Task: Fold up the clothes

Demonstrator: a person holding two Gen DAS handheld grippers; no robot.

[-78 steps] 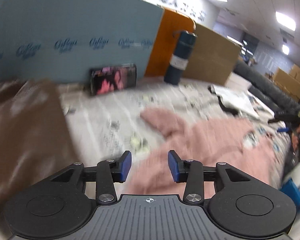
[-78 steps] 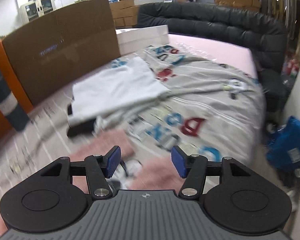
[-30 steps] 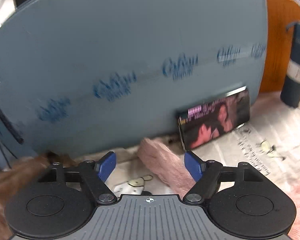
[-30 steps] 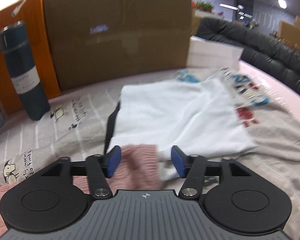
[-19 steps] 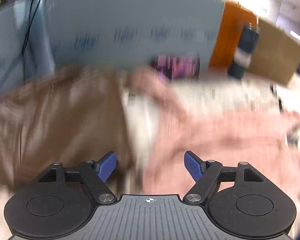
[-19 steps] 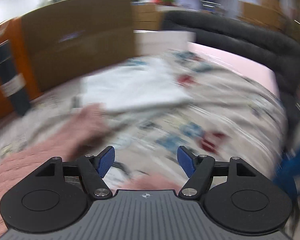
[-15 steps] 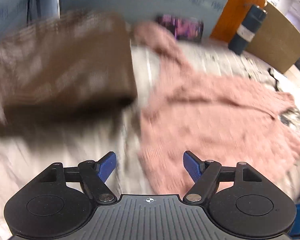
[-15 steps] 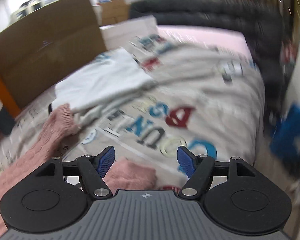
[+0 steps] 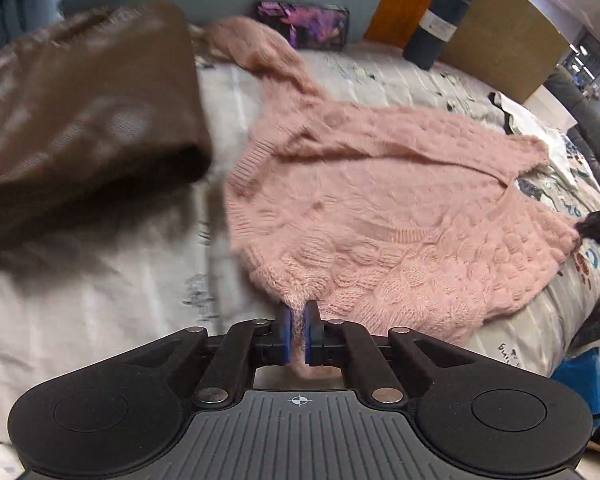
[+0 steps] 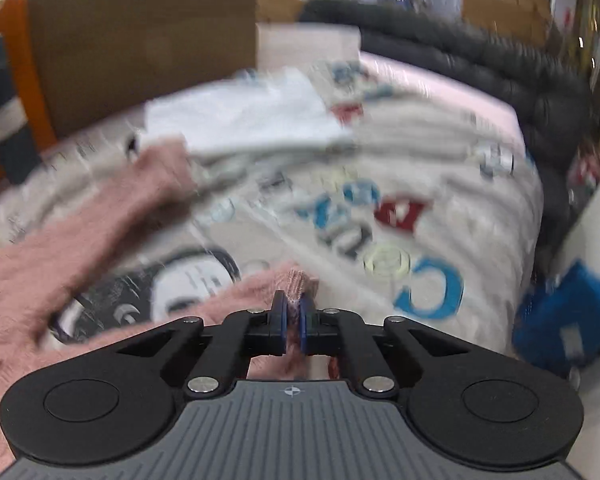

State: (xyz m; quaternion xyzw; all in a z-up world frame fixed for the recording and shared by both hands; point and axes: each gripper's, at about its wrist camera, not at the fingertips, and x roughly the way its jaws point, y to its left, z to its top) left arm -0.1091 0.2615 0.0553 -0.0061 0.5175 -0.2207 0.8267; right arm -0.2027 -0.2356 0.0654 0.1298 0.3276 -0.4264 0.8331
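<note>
A fluffy pink knitted sweater [image 9: 372,200] lies spread on the printed bedsheet [image 9: 100,300], one sleeve stretched toward the back wall. My left gripper [image 9: 298,312] is shut on the sweater's near hem corner, pink fuzz pinched between its blue pads. In the right wrist view the same pink sweater [image 10: 80,248] runs off to the left. My right gripper [image 10: 294,304] is shut on another corner of its edge, which bunches up at the fingertips. The right gripper also shows as a dark shape at the far right of the left wrist view.
A folded brown garment [image 9: 80,112] lies left of the sweater. A white folded garment [image 10: 240,120] sits behind it. A dark flask [image 9: 440,20], a tablet [image 9: 300,24], cardboard [image 10: 140,40] and a black sofa [image 10: 500,72] ring the bed. A blue bin [image 10: 564,312] stands at the right.
Both grippers came back from the sleeve ends to the sweater's near edge. Their jaws, wide open half a second ago, have closed on the pink knit.
</note>
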